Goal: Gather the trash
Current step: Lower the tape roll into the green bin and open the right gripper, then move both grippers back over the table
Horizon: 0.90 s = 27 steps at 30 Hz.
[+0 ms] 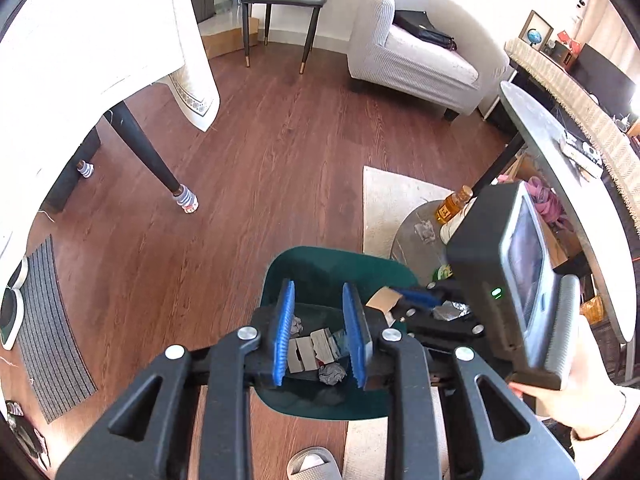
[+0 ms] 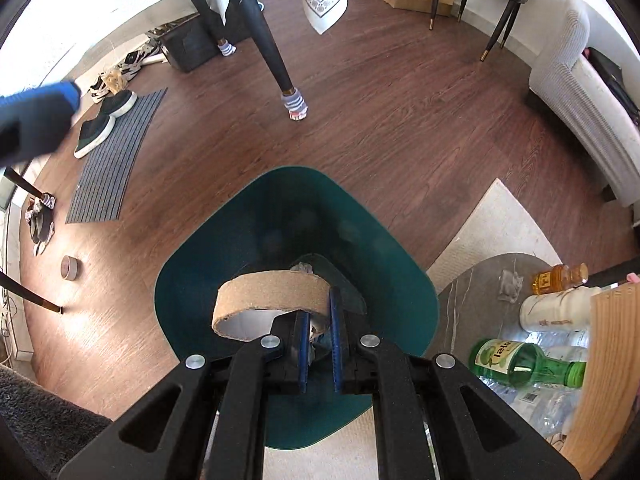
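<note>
A dark green trash bin (image 1: 288, 268) stands on the wood floor, also in the right wrist view (image 2: 200, 264). Inside lie cardboard pieces (image 1: 310, 350) and crumpled paper (image 1: 332, 373). My left gripper (image 1: 319, 334) is open and empty, hovering over the bin's mouth. My right gripper (image 2: 319, 340) is shut on a brown cardboard ring (image 2: 272, 294) and holds it above the bin opening. The ring (image 1: 382, 299) and the right gripper (image 1: 416, 298) also show in the left wrist view, at the bin's right rim.
A low grey stone table (image 2: 476, 292) right of the bin holds an amber bottle (image 2: 558, 278), a white bottle (image 2: 554, 312), a green glass bottle (image 2: 520, 364) and crumpled paper (image 2: 511, 285). A small tape roll (image 2: 69, 268) lies on the floor left. Table legs, a doormat (image 2: 114, 160), shoes, a white sofa (image 1: 416, 56).
</note>
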Each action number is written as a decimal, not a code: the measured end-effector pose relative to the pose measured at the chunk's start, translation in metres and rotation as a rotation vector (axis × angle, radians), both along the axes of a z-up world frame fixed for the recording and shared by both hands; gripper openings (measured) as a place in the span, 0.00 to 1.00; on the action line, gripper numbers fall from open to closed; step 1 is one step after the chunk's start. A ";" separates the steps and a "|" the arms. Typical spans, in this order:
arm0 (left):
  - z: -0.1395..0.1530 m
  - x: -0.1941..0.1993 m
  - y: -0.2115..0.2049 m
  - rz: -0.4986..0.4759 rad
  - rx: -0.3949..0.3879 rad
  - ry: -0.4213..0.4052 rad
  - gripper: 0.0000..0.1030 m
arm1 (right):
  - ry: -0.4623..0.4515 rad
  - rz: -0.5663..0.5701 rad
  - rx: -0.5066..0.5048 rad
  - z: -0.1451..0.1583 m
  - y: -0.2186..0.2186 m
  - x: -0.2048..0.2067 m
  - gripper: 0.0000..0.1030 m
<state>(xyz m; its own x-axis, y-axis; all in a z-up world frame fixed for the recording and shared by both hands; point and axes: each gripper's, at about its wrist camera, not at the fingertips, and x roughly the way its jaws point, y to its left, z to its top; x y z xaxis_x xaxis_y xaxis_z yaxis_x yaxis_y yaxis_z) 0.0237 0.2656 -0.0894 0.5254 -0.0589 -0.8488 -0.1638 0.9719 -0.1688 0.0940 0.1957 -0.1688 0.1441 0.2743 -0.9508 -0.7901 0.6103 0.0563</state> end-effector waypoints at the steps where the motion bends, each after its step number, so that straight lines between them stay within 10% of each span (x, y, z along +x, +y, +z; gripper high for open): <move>1: 0.005 0.000 0.000 0.002 -0.002 -0.016 0.25 | 0.006 0.004 -0.010 -0.005 0.001 -0.002 0.09; 8: 0.034 -0.005 -0.003 0.022 -0.037 -0.101 0.25 | 0.046 0.014 -0.088 -0.037 0.000 -0.008 0.13; 12: 0.043 -0.004 -0.006 0.014 -0.058 -0.125 0.24 | 0.065 0.013 -0.104 -0.046 -0.005 -0.010 0.56; 27: 0.071 0.000 -0.024 0.000 -0.054 -0.207 0.23 | 0.072 0.058 -0.015 -0.011 -0.020 -0.027 0.56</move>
<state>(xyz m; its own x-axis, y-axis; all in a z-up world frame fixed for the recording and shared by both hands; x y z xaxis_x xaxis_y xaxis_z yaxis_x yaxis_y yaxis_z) 0.0236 0.2412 -0.0183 0.6879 -0.1014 -0.7187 -0.1199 0.9607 -0.2504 0.0667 0.1753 -0.1800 0.0595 0.2657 -0.9622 -0.8185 0.5648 0.1053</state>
